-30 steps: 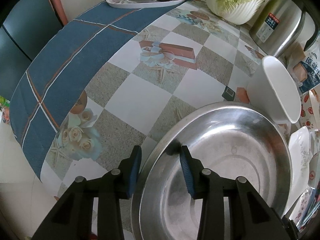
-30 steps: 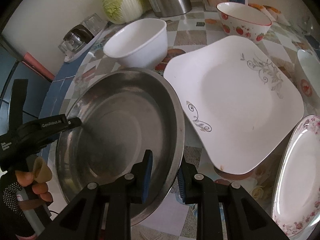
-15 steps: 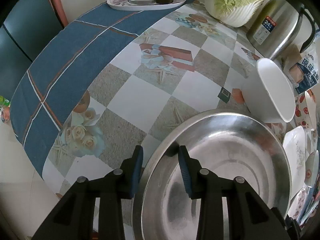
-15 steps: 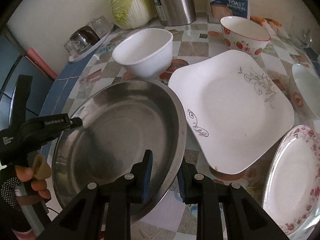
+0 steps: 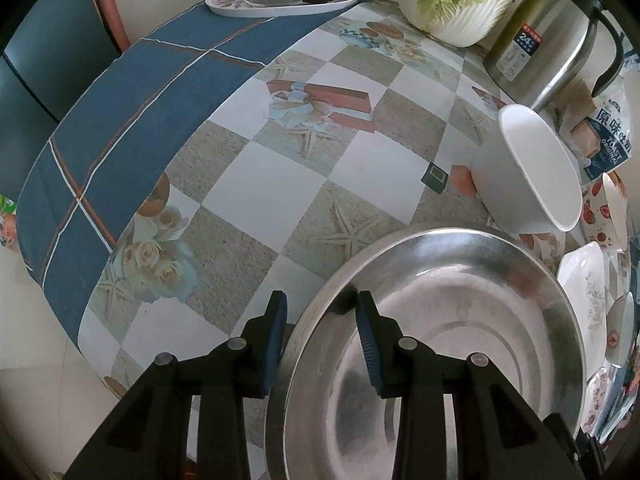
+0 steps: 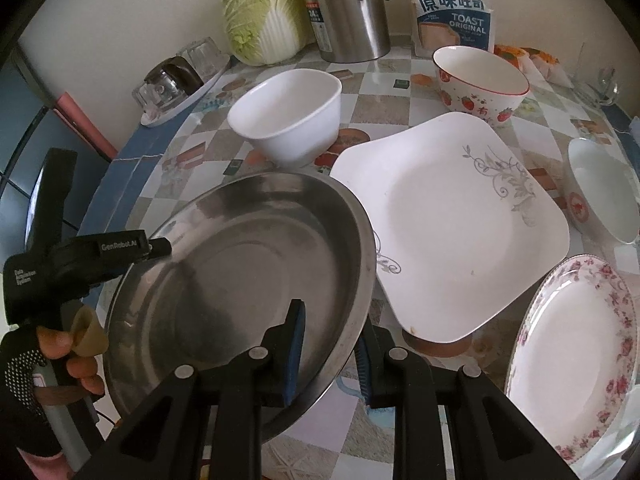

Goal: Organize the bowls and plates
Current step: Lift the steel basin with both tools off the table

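A wide steel basin (image 5: 440, 340) is held from two sides. My left gripper (image 5: 320, 300) straddles its left rim, one pad outside and one on the inner wall, shut on it. In the right wrist view the left gripper (image 6: 160, 246) reaches that rim from a gloved hand (image 6: 60, 352). My right gripper (image 6: 332, 316) is shut on the near rim of the basin (image 6: 240, 272), whose right edge overlaps a square white plate (image 6: 448, 216). Behind the basin stands a plain white bowl (image 6: 292, 120). A strawberry bowl (image 6: 480, 76), a floral round plate (image 6: 572, 356) and another white bowl (image 6: 604, 188) sit to the right.
At the back stand a steel kettle (image 6: 344, 4), a cabbage (image 6: 260, 12) and a toast bag (image 6: 454, 16). A tray of glassware (image 5: 280, 0) sits at the far left corner. The table edge (image 5: 80, 320) curves round close to the left of the basin.
Both grippers keep their hold on the basin's rim. The right wrist view has tipped up a little, so more of the table's back shows. The dishes have not moved.
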